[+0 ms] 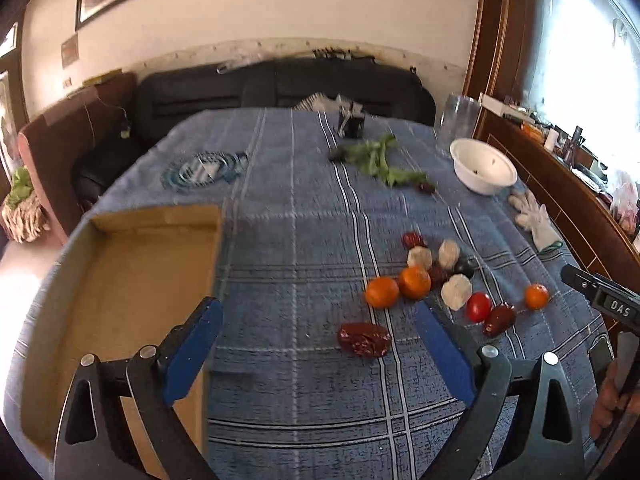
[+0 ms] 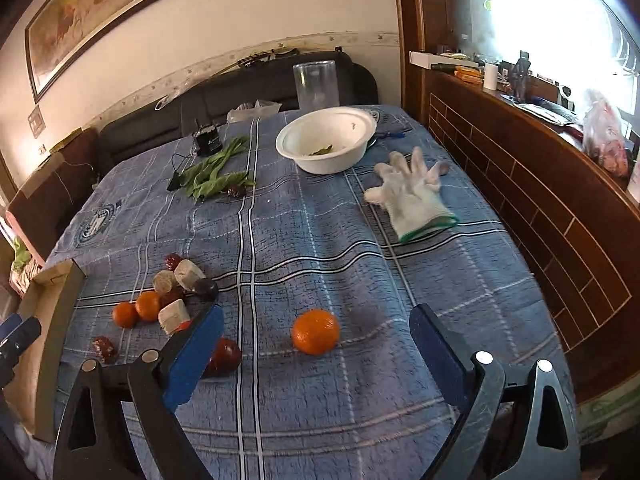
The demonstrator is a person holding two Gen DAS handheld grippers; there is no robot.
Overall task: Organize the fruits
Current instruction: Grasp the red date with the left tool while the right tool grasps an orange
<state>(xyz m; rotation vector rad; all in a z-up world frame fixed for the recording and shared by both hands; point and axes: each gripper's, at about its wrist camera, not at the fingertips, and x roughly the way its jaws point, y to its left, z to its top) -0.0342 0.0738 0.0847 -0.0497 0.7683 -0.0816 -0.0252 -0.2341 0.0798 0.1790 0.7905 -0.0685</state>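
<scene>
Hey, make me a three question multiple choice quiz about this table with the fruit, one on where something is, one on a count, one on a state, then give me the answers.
1. Where does the white knitted work glove lie?
A. inside the cardboard box
B. on the blue checked tablecloth, near the white round bowl
C. on the dark sofa

2. How many small orange mandarins are on the cloth?
A. one
B. three
C. six

3. What state is the right gripper in?
A. open, holding nothing
B. shut on a mandarin
C. shut on the glove

Answers: 1 B, it lies flat on the cloth beside the bowl. 2 B, two sit together, one apart. 3 A, its blue pads stand wide apart.
</scene>
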